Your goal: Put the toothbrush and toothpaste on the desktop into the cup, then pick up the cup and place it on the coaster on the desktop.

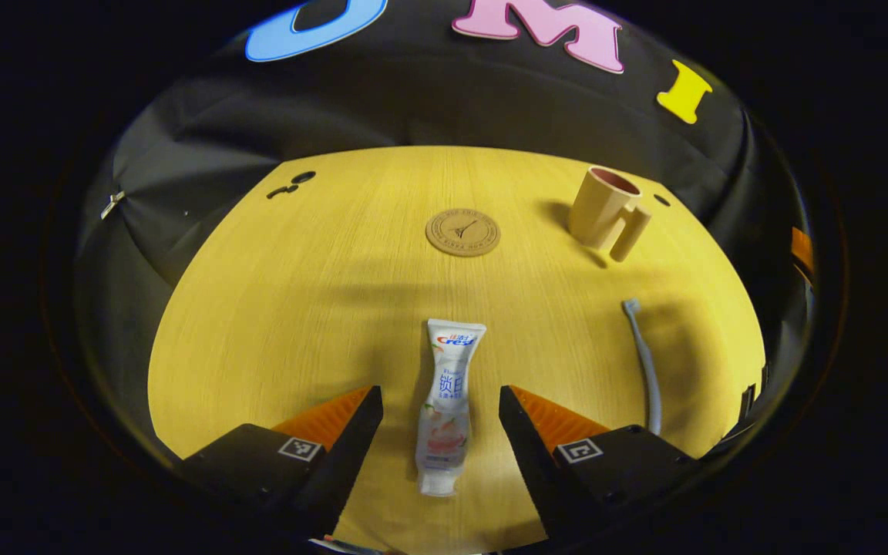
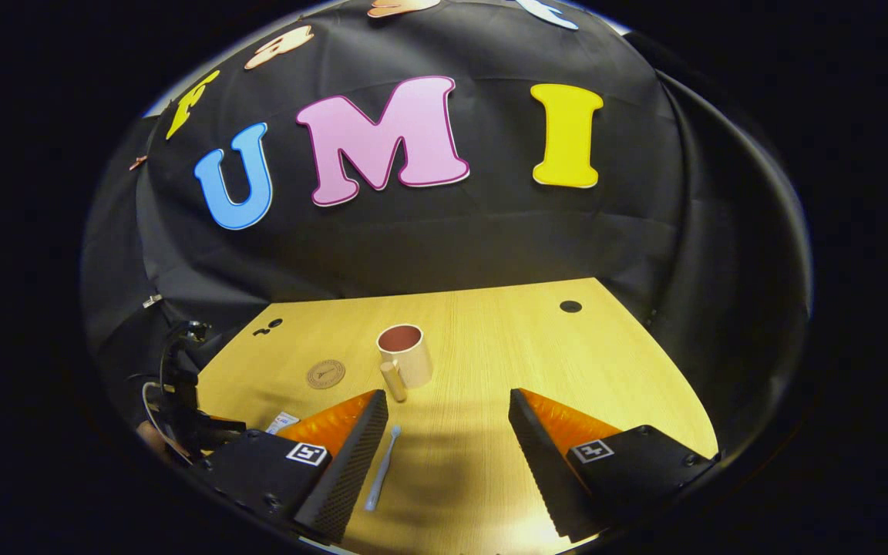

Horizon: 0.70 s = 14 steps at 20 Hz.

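Currently: left gripper spread, straddling toothpaste | right gripper spread above toothbrush, cup ahead

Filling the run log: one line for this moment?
left gripper open over toothpaste | right gripper open | toothbrush, cup untouched

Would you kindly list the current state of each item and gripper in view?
toothpaste: lying flat on the desktop, cap on, between the open left gripper fingers, untouched.
toothbrush: lying flat, not gripped.
cup: upright, empty, off the coaster.
coaster: bare.
right gripper: open, holding nothing.
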{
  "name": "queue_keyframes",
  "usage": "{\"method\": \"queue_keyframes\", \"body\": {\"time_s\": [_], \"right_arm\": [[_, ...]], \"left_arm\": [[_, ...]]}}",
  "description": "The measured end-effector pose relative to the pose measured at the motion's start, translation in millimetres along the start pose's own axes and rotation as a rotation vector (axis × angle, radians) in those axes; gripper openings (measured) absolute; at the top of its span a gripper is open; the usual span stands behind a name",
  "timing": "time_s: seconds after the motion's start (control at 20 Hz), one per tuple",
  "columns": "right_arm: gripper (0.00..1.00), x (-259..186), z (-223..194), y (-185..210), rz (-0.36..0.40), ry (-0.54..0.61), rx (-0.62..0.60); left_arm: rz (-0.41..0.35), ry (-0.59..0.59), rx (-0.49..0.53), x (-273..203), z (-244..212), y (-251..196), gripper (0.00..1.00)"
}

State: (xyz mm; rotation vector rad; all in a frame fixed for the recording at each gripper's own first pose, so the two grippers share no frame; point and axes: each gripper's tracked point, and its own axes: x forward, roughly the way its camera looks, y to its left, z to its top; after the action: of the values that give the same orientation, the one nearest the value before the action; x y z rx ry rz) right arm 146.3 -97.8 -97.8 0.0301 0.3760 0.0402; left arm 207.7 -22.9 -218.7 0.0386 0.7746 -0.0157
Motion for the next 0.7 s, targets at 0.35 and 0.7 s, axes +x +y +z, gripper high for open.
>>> {"method": "queue_keyframes", "body": {"time_s": [0.35,0.7], "right_arm": [[0.99,5.4,-39.1,10.8,0.055,0.133,-0.003],[0.99,7.6,-70.5,29.1,0.109,0.259,0.045]], "left_arm": [[0.012,0.097,0.017,26.1,-9.4,-7.2,0.85],[-0.002,0.111,0.035,31.5,-7.5,-9.4,0.66]]}}
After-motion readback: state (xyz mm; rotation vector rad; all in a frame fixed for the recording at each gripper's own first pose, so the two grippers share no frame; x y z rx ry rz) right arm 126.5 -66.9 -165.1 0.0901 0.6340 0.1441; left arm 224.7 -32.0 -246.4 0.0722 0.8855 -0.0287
